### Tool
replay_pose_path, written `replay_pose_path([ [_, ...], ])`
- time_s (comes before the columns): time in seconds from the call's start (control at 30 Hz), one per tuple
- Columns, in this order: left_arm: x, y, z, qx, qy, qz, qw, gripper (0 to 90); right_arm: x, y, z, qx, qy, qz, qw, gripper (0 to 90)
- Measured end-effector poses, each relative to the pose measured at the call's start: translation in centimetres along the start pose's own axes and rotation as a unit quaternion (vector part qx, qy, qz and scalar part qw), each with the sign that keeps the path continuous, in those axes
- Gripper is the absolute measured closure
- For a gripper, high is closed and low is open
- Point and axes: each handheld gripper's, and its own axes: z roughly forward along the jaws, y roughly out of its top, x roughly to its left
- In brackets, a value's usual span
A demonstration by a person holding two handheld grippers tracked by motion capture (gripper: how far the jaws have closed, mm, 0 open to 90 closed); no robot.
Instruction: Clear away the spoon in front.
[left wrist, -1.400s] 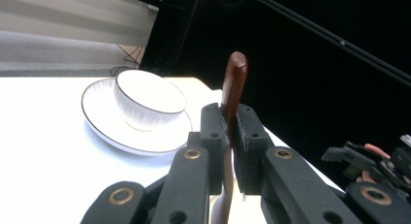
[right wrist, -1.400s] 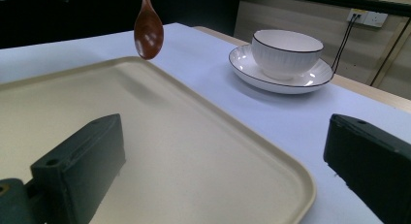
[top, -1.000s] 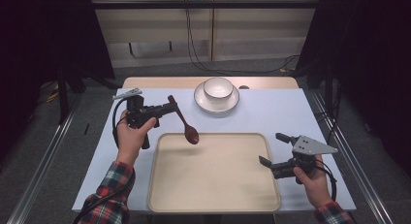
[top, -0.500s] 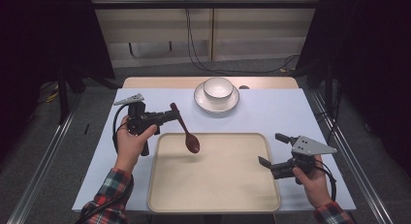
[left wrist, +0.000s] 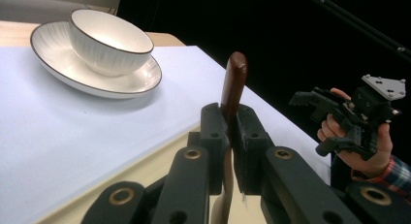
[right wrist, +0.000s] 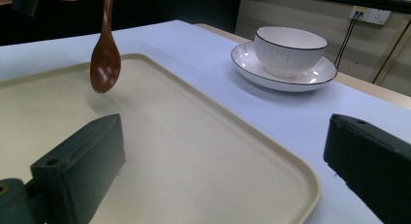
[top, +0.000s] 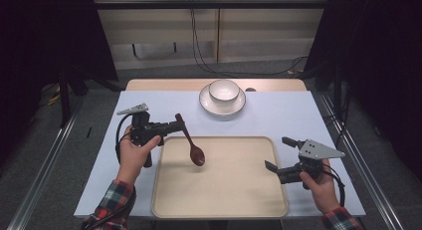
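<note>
Brown wooden spoon (top: 190,142) hangs from the left gripper (top: 175,124), handle top pinched between its jaws, long axis steeply tilted, bowl pointing down over the tray (top: 224,202) without touching it. Right gripper (top: 281,155), jaws spread and holding nothing, hovers at the tray's far edge, well apart from the spoon.

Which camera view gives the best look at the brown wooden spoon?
The high view: the whole brown wooden spoon hangs over the tray. The right gripper view shows its bowl; the left gripper view, its handle tip.
</note>
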Motion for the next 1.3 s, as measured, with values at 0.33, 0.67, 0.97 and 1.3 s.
replay_pose_path([
  [0.33, -0.2, -1.0, -0.3, 0.013, -0.001, -0.009, 0.9999, 84.2, 0.1, 0.0, 0.1, -0.002, 0.003, 0.000, 1.0000, 0.8],
  [0.67, -0.4, -1.7, -0.4, 0.025, 0.001, -0.012, 0.9996, 84.2, 0.1, 0.0, 0.1, 0.001, 0.001, 0.001, 1.0000, 0.8],
  [0.97, -0.5, -2.6, -0.3, 0.038, -0.004, -0.018, 0.9991, 84.2, 0.1, 0.0, 0.2, 0.001, 0.005, -0.001, 1.0000, 0.8],
  [1.3, -0.5, -3.2, -0.2, 0.042, -0.014, -0.027, 0.9986, 84.2, 0.2, 0.0, 0.3, 0.001, 0.006, -0.002, 1.0000, 0.8],
])
